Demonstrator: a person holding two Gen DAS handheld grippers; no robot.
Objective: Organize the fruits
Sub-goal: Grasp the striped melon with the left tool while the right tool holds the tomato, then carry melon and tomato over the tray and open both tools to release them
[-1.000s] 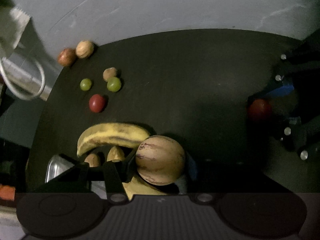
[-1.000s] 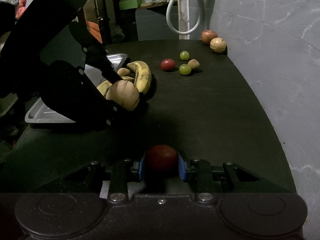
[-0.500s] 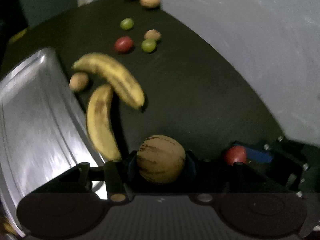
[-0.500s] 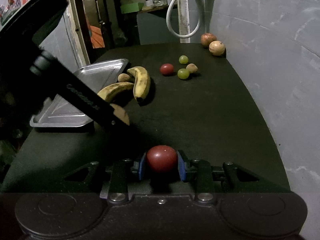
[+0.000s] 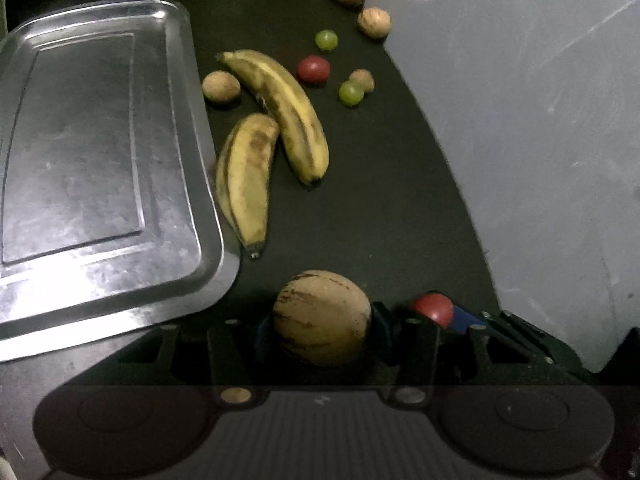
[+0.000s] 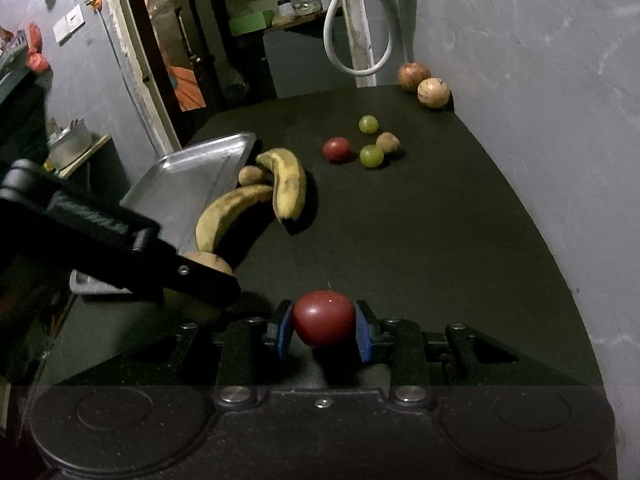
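Nearest, a pale yellow, purple-streaked round melon [image 5: 322, 317] is clamped in the left gripper [image 5: 320, 330] over the dark table [image 5: 384, 208], beside the tray [image 5: 92, 152]; a smooth red tomato [image 6: 323, 317] is pinched in the right gripper [image 6: 322, 330]; farther off, two brown-spotted bananas [image 5: 276, 120] are seen lying touching; beyond, small fruits are scattered.
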